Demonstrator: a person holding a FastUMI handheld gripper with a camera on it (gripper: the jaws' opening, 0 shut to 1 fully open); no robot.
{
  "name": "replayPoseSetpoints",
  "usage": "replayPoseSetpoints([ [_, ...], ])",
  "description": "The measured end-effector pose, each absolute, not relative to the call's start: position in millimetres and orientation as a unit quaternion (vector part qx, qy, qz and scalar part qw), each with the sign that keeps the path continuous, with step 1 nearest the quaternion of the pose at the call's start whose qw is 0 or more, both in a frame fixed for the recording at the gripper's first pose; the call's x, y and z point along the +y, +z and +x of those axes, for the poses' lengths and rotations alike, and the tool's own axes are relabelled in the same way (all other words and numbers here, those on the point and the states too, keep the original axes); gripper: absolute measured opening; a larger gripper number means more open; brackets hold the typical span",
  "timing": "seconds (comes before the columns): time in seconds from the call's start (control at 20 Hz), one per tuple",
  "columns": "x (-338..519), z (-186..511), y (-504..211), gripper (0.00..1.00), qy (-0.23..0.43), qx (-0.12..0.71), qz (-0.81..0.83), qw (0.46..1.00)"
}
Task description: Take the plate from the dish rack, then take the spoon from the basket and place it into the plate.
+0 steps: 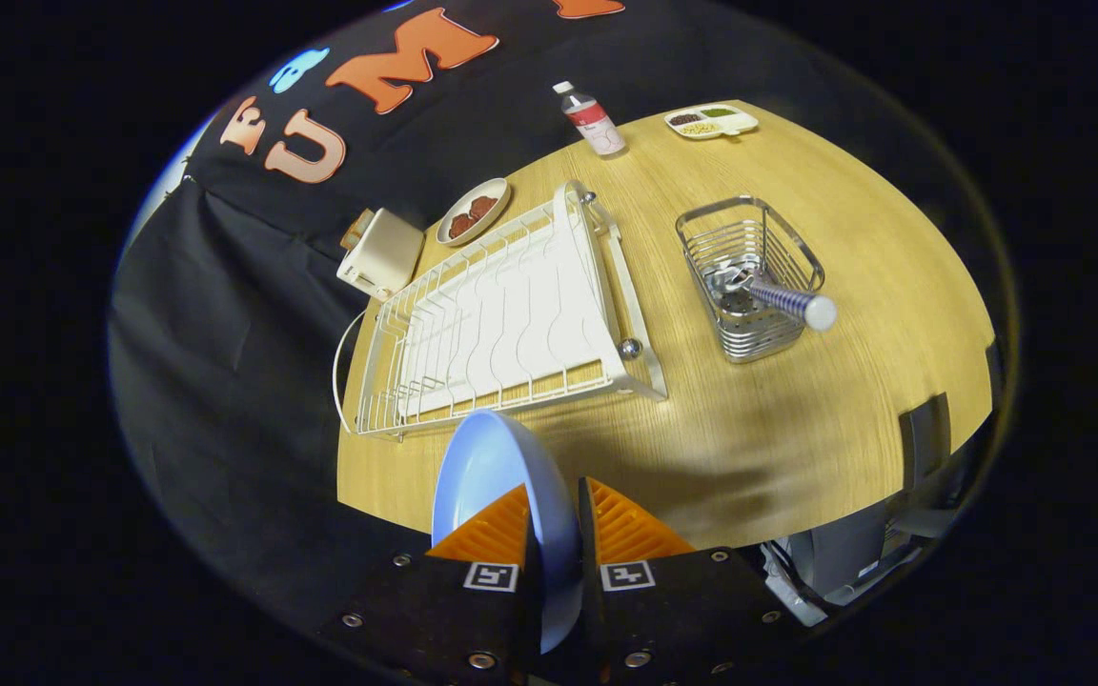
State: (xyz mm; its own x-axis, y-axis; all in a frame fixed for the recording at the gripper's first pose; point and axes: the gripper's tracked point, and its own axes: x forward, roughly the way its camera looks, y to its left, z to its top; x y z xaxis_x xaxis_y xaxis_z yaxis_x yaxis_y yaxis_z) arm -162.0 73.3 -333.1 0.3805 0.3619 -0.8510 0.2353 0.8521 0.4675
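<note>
1. Currently, my gripper (557,534) is clamped on the plate (497,476): both of my fingers press on its rim, 1 on each face, with the plate held on edge between them.
2. The plate is light blue and stands upright in my grasp, above the near edge of the wooden table (778,429). It is clear of the dish rack (501,319), which sits just beyond it.
3. The dish rack is a white wire frame over a white drip tray. It lies at a slant across the table, and its slots hold no dishes.
4. To the right of the rack, well apart from it, stands the metal wire basket (749,276).
5. The spoon (782,300) rests in the basket, bowl end down. Its ribbed handle leans out over the basket's near right rim.
6. Beyond the rack, near the table's far edge, I see a white toaster (382,252) with a slice of bread in it, and a small dish (475,211) of dark food just beside it.
7. Farther back stand a bottle (591,119) with a white cap and a divided tray (711,120) of food.
</note>
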Motion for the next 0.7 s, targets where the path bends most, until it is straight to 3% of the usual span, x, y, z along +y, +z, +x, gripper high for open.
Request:
replayPoseSetpoints([
  [0.7, 86.6, -140.8, -410.8, 0.17, 0.006, 0.522, 0.318, 0.792],
])
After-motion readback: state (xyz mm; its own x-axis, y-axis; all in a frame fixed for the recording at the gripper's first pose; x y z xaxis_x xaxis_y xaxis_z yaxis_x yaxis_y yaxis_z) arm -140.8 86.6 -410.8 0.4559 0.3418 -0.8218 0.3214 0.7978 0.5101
